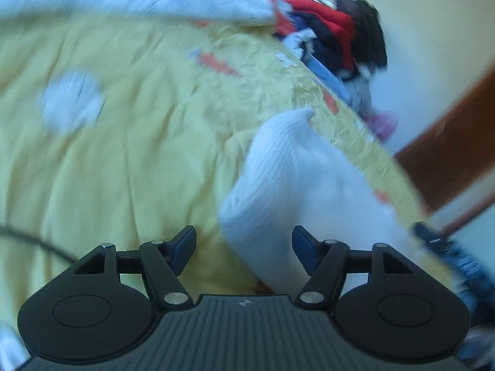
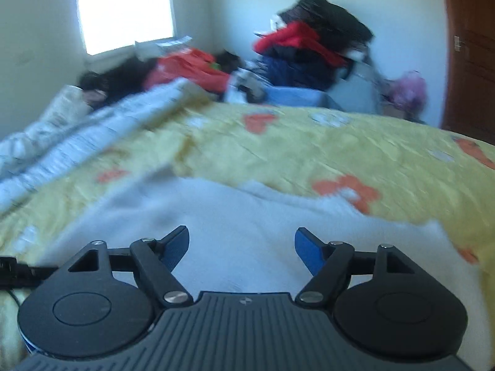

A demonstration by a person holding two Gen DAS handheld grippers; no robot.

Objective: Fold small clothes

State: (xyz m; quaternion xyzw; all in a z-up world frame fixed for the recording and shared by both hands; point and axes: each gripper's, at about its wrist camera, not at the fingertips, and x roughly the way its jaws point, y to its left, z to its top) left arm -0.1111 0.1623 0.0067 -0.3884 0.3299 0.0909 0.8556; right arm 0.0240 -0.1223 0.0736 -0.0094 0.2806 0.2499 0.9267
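White ribbed garment [image 1: 287, 185] lay on yellow bedspread [image 1: 108, 154]. Left gripper [image 1: 244, 244] and right gripper [image 2: 241, 244] both spread wide, empty, above cloth. Best: pinch matching corners squarely, lift evenly.

Open yellow bedspread [image 2: 309, 142] was left passable beyond a white garment [image 2: 247, 216]; the far edge was blocked by piled clothes [image 2: 309, 46] and a rumpled blanket [image 2: 92, 136].
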